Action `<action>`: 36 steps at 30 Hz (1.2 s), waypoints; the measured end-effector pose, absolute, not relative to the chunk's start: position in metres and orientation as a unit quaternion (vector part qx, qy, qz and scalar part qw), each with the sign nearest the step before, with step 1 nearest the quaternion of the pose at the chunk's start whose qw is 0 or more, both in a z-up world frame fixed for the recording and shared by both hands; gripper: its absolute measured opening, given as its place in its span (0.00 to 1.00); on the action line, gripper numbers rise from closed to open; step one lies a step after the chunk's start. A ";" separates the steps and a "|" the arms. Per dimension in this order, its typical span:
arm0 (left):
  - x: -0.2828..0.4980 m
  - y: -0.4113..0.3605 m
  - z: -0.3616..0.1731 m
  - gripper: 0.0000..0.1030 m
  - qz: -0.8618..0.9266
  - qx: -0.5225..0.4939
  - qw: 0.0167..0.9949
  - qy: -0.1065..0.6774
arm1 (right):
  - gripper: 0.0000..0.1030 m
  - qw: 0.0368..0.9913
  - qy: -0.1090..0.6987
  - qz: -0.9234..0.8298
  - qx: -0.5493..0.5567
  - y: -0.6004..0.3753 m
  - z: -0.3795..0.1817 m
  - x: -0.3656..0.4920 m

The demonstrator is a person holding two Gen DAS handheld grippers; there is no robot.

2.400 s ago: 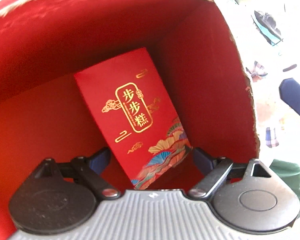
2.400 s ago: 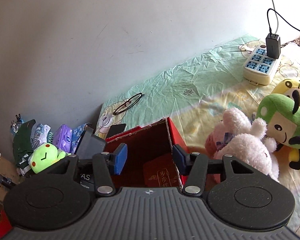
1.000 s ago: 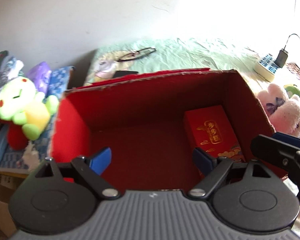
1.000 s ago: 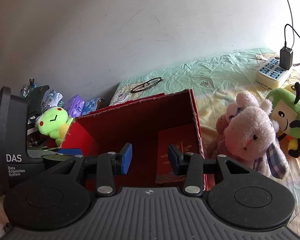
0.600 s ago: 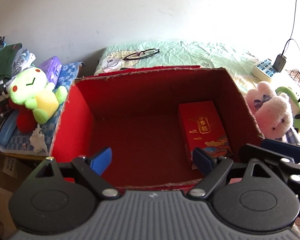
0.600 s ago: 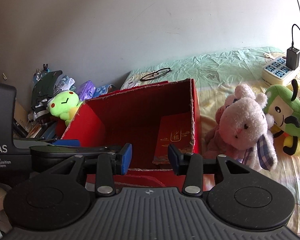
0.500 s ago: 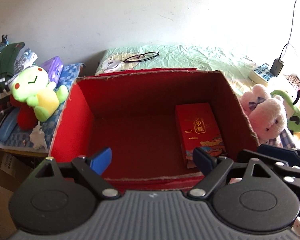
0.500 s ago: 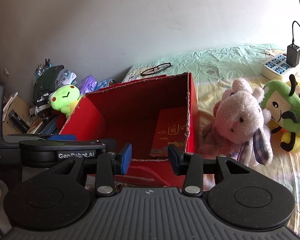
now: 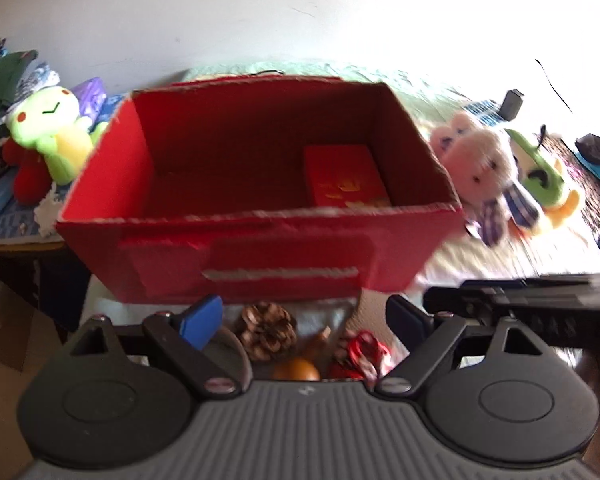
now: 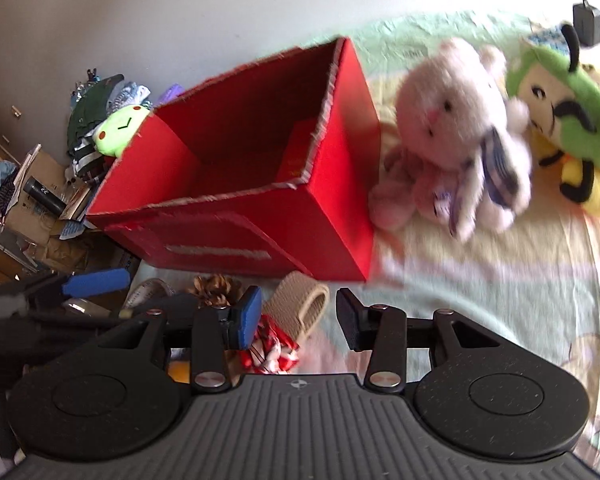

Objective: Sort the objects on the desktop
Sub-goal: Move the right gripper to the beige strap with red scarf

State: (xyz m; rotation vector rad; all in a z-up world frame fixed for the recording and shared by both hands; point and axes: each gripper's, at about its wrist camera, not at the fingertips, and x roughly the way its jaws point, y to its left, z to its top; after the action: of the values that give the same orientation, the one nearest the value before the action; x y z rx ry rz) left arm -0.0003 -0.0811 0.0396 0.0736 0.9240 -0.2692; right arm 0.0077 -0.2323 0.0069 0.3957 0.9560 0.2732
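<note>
1. Two empty grippers, one packet already boxed: in the left wrist view I judge myself between items, turning from the red box (image 9: 256, 216) to the clutter in front of it. My left gripper (image 9: 304, 322) at the bottom of the frame has its jaws spread wide with nothing pressed between the pads. The red packet (image 9: 346, 178) lies flat on the box floor, right of centre in the frame, well apart from my fingers. Just beyond my fingertips, low in the frame, sit a pine cone (image 9: 266, 330), an orange ball (image 9: 296, 370) and a red-and-white trinket (image 9: 360, 354); the cone is nearest my left-hand finger (image 9: 200, 320). My other tool crosses the lower right edge as a dark bar.

2. In the right wrist view my right gripper (image 10: 296, 316) stands about half open and holds nothing. A beige woven loop (image 10: 300, 304) lies between its fingers, a little beyond the tips, and the pads do not touch it. The trinket (image 10: 268, 350) sits lower, beside the blue pad. The box fills the centre left of the frame; a pink plush rabbit (image 10: 456, 132) and a green plush (image 10: 560, 96) lie at upper right.

3. My next move, as I judge it, is to choose one small item, lower the jaws around it squarely and close, then carry it over the near wall of the box.
</note>
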 end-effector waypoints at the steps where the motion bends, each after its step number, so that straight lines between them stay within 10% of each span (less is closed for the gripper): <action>1: -0.005 -0.084 0.036 0.85 -0.139 0.041 0.883 0.446 | 0.43 0.855 0.461 0.130 0.198 -0.235 0.003 0.008; 36: -0.014 -0.131 -0.059 0.71 -0.203 0.076 0.826 0.520 | 0.43 0.789 0.526 0.190 0.256 -0.220 -0.059 0.028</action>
State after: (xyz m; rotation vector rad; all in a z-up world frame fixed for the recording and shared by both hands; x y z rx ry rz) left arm -0.0137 -0.1308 -0.0591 0.1613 1.1052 -0.4316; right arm 0.0278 -0.2202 -0.0590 0.5507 1.1328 0.4103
